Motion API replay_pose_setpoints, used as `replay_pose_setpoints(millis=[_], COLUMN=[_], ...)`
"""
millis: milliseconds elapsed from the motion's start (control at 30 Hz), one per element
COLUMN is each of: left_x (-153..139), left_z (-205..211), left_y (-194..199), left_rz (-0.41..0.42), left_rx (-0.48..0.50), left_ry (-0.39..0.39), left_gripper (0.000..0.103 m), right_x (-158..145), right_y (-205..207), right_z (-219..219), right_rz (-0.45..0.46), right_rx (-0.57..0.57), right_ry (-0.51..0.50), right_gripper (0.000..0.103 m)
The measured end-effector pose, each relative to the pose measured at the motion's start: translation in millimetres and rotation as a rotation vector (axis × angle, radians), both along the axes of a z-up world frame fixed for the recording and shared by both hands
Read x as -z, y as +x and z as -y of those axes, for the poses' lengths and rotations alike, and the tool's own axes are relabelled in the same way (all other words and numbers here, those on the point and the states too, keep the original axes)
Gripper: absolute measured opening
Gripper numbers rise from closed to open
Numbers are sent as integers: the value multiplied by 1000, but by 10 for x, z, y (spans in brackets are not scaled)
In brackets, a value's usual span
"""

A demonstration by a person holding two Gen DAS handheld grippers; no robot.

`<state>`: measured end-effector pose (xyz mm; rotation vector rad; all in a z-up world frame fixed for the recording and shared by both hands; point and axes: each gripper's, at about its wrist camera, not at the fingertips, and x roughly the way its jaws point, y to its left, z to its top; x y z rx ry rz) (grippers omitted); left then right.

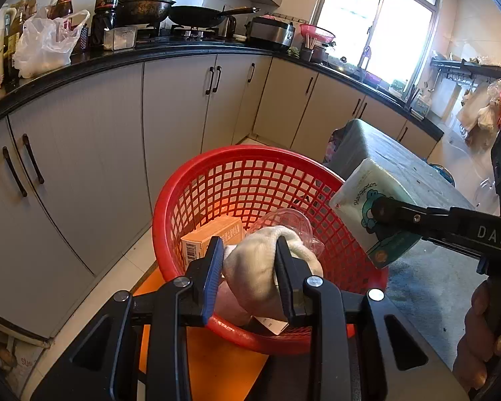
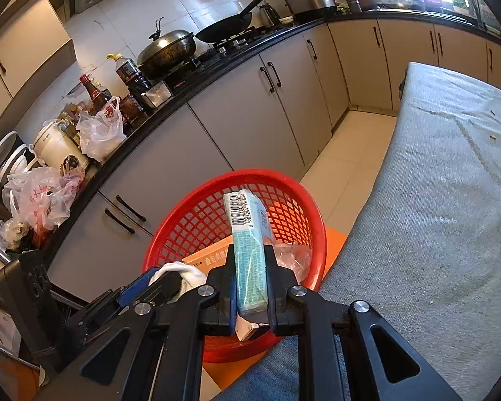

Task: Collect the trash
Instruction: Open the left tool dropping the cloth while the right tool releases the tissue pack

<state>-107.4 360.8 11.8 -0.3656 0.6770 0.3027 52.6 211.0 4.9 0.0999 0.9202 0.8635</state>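
A red mesh basket (image 1: 190, 173) (image 2: 217, 180) stands on an orange surface (image 1: 217, 367). Inside lie an orange box (image 1: 213, 234) (image 2: 210, 254) and a clear plastic container (image 1: 284, 220) (image 2: 294, 257). My left gripper (image 1: 250, 244) (image 2: 163, 275) is shut on a bundled white cloth (image 1: 260, 267) (image 2: 187, 274) over the basket's near side. My right gripper (image 2: 250, 254) (image 1: 384, 220) is shut on a green-and-white tissue pack (image 2: 247, 227) (image 1: 367, 193), held over the basket's right rim. A hand (image 1: 484, 334) grips the right tool.
A grey cloth-covered table (image 2: 434, 200) lies to the right of the basket. Grey cabinets (image 1: 83, 167) with a black countertop (image 1: 150, 53) run behind, crowded with woks, bottles and plastic bags (image 1: 46, 43). Pale floor tiles (image 2: 347, 167) show between cabinets and table.
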Motion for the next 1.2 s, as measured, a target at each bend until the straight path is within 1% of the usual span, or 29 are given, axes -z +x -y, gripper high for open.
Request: replay_pose_setpoints(millis=[533,867,933,967,1000,1133,1200], left_x=[9,48,51,52,52,48,49], left_z=[8,-9,-11,-13,-15,-10,-10], left_y=[41,67,75,78,78,77,78], left_rz=[-2,-9,-10,-11,-11,-11,-11], left_rx=[5,6,6,6,6,7,5], left_ry=[4,5,1,1,2,4,5], left_gripper=[29,29,30,30,30,30,32], right_x=[34,101,93,85,79,41,23], right_y=[-3,42,40,35,30,18,9], right_z=[-87,-114,-111,-101,-91,-62,-46], right_rz=[10,-12,-14,-13,-9,-1,1], right_rx=[-1,2,-1,1,5,7,9], right_ry=[-17,-23,-19,-14,-12,-6,-4], right_gripper=[16,17,22,29,33,33,34])
